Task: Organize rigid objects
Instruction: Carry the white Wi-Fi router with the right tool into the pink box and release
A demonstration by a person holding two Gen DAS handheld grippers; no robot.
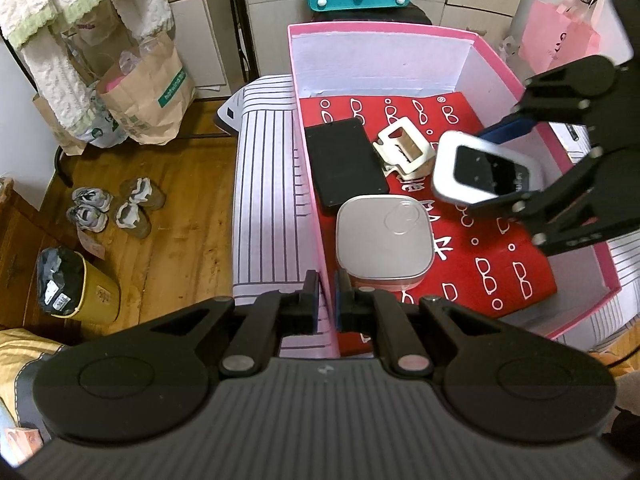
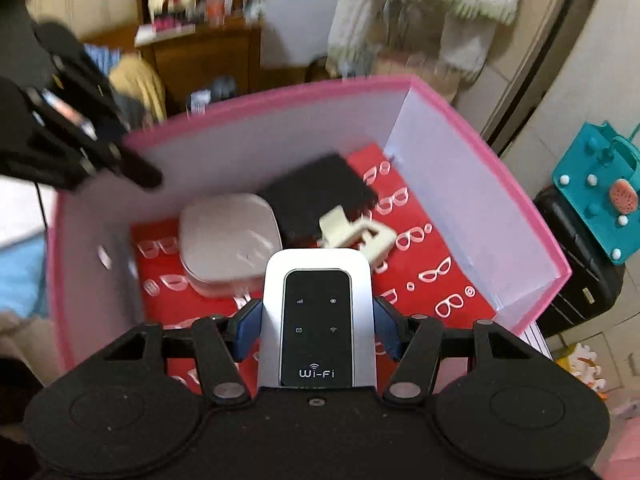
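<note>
The right gripper (image 2: pixel 318 330) clamps a pocket Wi-Fi router (image 2: pixel 318 320) by its long edges, blue pads (image 2: pixel 248 330) pressing the silver sides, and holds it in the air above the pink box (image 1: pixel 308 184). The left gripper (image 1: pixel 327 300) pinches the box's near wall, its jaws closed on the thin card with one finger outside and one inside.

The likely trouble: the router's sides look smooth and rounded, so it could slide out of the pads and drop flat onto what lies below. Free floor is limited too (the red patterned liner (image 1: pixel 500 264) shows mostly on the right-hand side in the left wrist view), so a careless release could land it on the white clip (image 1: pixel 404 148) or the rounded white case (image 1: pixel 382 240). The card wall could also buckle if the left hand pulls.

The router is a glossy black face in a matte silver shell. The white case is a soft-cornered square, satiny; the black slab (image 1: pixel 344 164) beside it is flat and dull; the clip is angular, cream plastic.
</note>
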